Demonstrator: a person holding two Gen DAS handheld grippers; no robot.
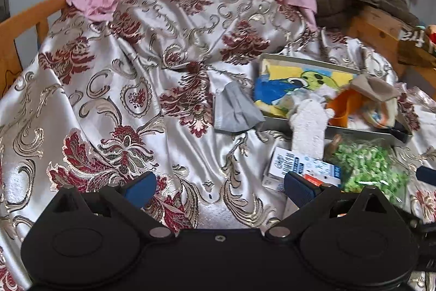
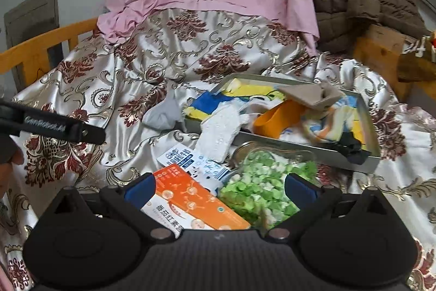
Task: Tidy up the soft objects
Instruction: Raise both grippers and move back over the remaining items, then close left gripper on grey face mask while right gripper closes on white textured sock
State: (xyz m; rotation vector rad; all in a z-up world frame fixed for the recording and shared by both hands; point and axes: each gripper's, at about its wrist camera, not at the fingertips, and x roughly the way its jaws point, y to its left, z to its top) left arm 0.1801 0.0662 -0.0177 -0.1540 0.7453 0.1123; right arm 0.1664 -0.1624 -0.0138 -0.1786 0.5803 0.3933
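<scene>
A grey tray (image 2: 305, 147) sits toward the right edge of the patterned bedspread (image 1: 114, 89), heaped with soft things: a yellow-and-blue cloth (image 2: 218, 100), an orange cloth (image 2: 275, 122), a beige sock (image 2: 308, 94) and a dark one (image 2: 351, 146). A white sock (image 2: 218, 138) hangs over its near wall. A grey cloth (image 1: 234, 111) lies just beside the tray's left end. Both the left gripper (image 1: 220, 188) and the right gripper (image 2: 220, 188) have their jaws spread wide, holding nothing.
</scene>
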